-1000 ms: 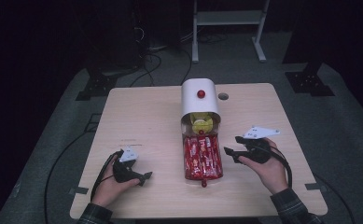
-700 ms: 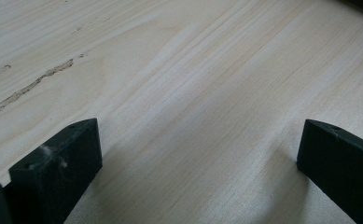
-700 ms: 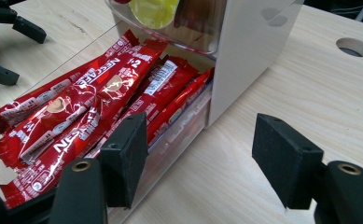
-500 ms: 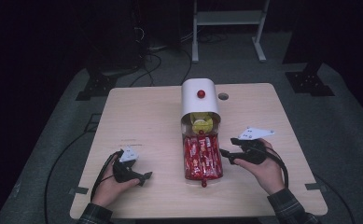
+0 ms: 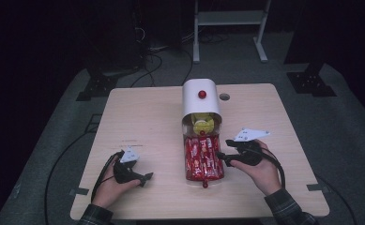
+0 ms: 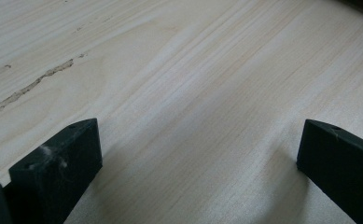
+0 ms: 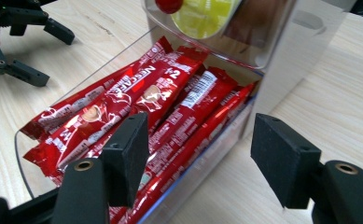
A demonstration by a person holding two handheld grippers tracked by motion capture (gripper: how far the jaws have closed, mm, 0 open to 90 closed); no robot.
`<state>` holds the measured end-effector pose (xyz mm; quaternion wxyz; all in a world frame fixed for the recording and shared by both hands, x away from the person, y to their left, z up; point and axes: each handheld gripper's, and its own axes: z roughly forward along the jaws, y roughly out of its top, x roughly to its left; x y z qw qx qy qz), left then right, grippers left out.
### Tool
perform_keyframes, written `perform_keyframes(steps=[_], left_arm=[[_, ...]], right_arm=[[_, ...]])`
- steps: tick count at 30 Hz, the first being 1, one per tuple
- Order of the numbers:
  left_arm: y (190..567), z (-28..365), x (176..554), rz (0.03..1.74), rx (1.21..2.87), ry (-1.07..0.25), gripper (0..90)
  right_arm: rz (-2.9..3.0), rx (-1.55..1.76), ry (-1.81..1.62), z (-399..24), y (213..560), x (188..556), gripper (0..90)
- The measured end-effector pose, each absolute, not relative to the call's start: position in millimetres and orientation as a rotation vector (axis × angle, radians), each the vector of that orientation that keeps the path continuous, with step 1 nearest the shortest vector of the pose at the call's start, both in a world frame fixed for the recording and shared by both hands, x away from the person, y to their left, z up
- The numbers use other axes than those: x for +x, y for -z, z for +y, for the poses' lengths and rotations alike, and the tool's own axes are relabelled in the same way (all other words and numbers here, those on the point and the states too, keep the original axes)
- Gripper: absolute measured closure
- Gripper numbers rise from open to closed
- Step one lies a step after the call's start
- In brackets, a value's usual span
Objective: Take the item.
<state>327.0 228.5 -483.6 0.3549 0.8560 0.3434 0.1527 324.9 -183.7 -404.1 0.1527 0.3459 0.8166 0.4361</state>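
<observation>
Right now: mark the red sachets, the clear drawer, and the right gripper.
red sachets (image 7: 137,102): right gripper view, front of a top sachet.
clear drawer (image 7: 202,163): right gripper view, its near side wall.
right gripper (image 5: 223,150): high view, midway between its fingertips.

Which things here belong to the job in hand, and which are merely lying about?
In the job:
- red sachets
- clear drawer holding them
- white dispenser
- right hand-held gripper, open at the drawer

Lying about:
- left hand-held gripper, open over bare table
- floor cables

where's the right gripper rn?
High view: right gripper sits right of centre, at the right wall of the clear drawer of red sachets. In its own view, one jaw is over the sachets, the other outside the wall.
</observation>
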Motion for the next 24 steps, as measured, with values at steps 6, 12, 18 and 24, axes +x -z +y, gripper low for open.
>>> perform_keyframes(steps=[6, 12, 18, 24], left_arm=[[483.7, 228.5, 327.0, 0.888, 2.212, -0.395, 0.0], [483.6, 228.5, 327.0, 0.887, 2.212, -0.394, 0.0], [483.6, 228.5, 327.1, 0.888, 2.212, -0.395, 0.0], [483.6, 228.5, 327.1, 0.887, 2.212, -0.394, 0.0]], right_arm=[[2.358, 0.977, -1.255, -177.2, 404.9, 325.4, 35.3], [2.373, 0.967, -1.266, -169.7, 405.8, 325.6, 35.1], [2.392, 0.949, -1.265, -162.0, 407.2, 326.1, 35.3], [2.414, 0.923, -1.263, -151.5, 408.7, 326.3, 36.2]])
